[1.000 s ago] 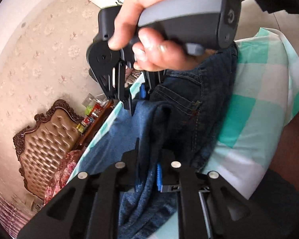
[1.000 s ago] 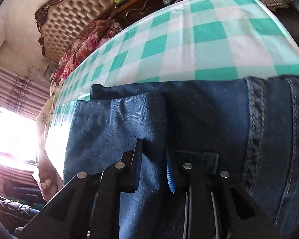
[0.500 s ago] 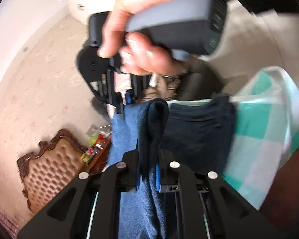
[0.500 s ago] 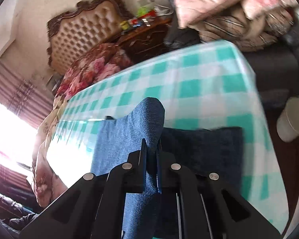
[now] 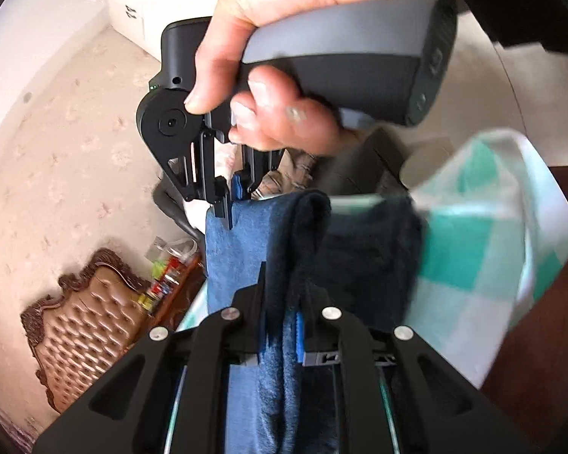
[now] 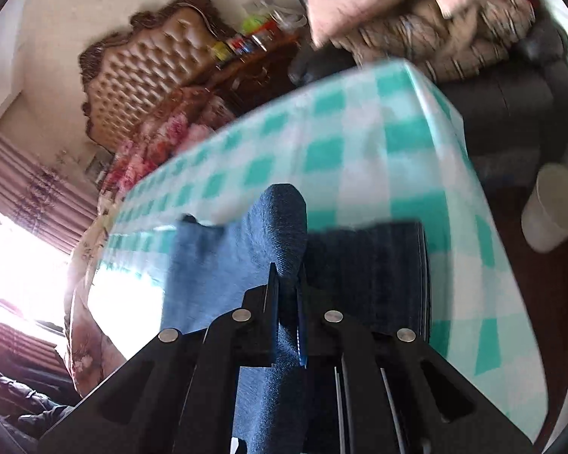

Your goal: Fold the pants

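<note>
Pinching the denim hard, both sets of tongs are doing the same job here. The left tongs [image 5: 282, 325] are clamped on a bunched fold of the jeans [image 5: 246, 257], and the right tongs [image 6: 286, 299] are clenched on another bit of the same edge. You can see the right ones from the left camera too, with the person's hand [image 5: 284, 56] wrapped round the grip, biting the cloth at its far top corner.

Holding two points along one edge makes sense to me: it keeps that edge spread between the grips so the fabric hangs flat instead of twisting, which is what you want before laying it over for a fold.

So the jeans are lifted at the gripped edge, and the rest trails down onto the tabletop [image 6: 359, 143] with its teal check cloth. A darker part of the denim [image 6: 367, 272] lies flat there, near the tabletop's right edge. It's pretty blurry, so I can't honestly tell if that's the waist end or a leg.

Further out there's a tufted headboard [image 6: 147, 75], a cluttered nightstand, and a white cup [image 6: 553, 208] on the floor.
</note>
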Demonstrator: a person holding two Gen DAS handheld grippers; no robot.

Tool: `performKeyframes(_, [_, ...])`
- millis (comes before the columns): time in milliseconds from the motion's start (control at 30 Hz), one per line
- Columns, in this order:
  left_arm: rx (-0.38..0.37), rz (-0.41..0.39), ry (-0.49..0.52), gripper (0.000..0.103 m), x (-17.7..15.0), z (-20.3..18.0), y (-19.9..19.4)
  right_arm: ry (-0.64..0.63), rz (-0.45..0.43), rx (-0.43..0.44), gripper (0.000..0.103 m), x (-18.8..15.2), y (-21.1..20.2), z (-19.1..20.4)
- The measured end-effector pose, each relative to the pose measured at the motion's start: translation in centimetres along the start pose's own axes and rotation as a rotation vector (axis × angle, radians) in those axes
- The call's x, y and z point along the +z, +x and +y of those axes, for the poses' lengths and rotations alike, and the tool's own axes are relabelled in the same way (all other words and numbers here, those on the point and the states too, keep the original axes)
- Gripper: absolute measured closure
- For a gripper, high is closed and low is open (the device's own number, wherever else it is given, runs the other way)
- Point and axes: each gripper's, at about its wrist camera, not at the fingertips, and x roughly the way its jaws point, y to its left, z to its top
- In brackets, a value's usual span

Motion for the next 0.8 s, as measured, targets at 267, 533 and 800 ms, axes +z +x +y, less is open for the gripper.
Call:
performKeyframes(267, [-0.073, 0.021, 0.062, 0.092, -0.5, -3.2, 2.9, 0.072, 0.046, -0.064, 0.094, -1.4, 2.6, -5.5])
performKeyframes(533, [-0.127, 0.032, 0.038, 0.083, -1.3, -3.9, 4.6, 0.085, 0.022, -0.077, 0.093, -2.7, 3.1, -6.9])
performKeyframes(800, [-0.145, -0.077, -0.122, 0.033, -1.7, 0.5, 1.6, 0.081, -0.106, -0.176, 0.074, -1.8, -0.3, -5.9])
